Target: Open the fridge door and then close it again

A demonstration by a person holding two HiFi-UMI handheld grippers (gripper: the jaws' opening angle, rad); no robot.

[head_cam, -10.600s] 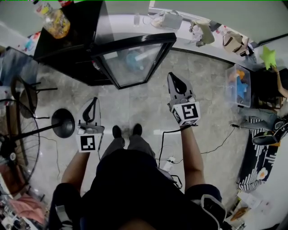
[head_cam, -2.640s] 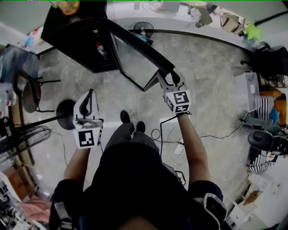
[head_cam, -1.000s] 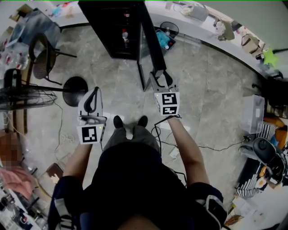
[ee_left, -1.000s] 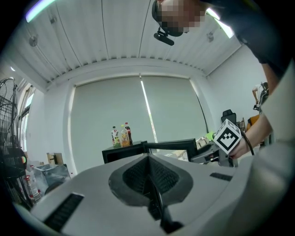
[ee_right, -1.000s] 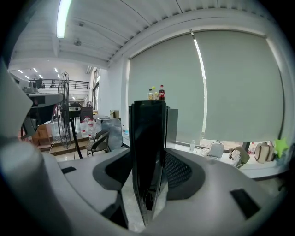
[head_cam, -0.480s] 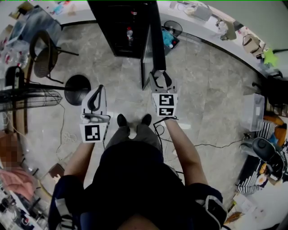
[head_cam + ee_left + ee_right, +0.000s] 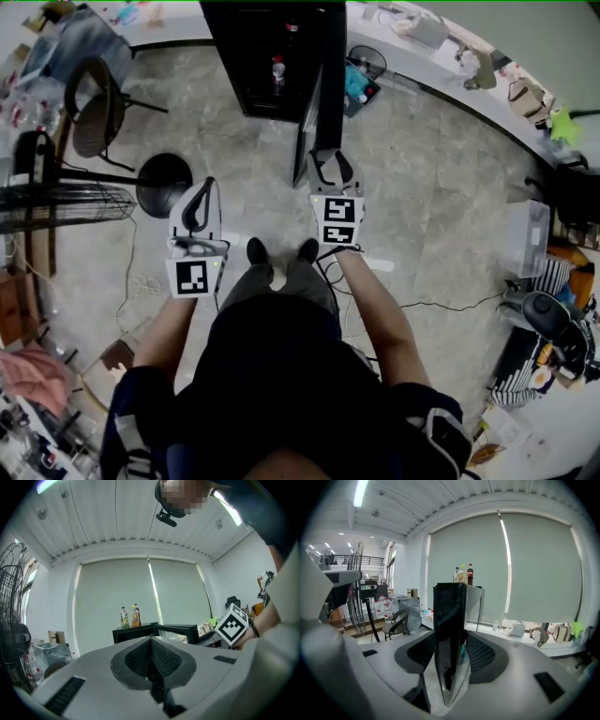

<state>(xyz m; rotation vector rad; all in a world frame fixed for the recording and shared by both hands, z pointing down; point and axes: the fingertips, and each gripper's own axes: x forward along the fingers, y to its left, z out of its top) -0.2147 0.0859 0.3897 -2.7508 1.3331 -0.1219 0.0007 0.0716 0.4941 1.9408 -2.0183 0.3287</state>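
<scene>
**Step in hand.** My left tool (image 7: 202, 190), left of centre: jaws fully together, nothing in them, idle. Fridge (image 7: 258, 56), top centre: cabinet open. Fridge door (image 7: 329, 94), just right of the cabinet: stands swung out, seen edge-on. My right tool (image 7: 329, 161), centre: jaws partway apart and clamped on the door's free edge, one jaw on each face. I judge the opening half done and the closing half due.

**Next move.** It calls for keeping that clamp and carrying the edge back along its hinge arc until the door meets the cabinet. Only then should I let go.

**Count, left to right.**
- Standing fan (image 7: 56, 202): one, left edge.
- Chair (image 7: 94, 94): one, upper left.
- Tools: two.
- Fridge: one, with one door.
- Bottles on the fridge top (image 7: 462, 576): three, as far as I can tell.
- Counter (image 7: 427, 75): one, upper right.
</scene>
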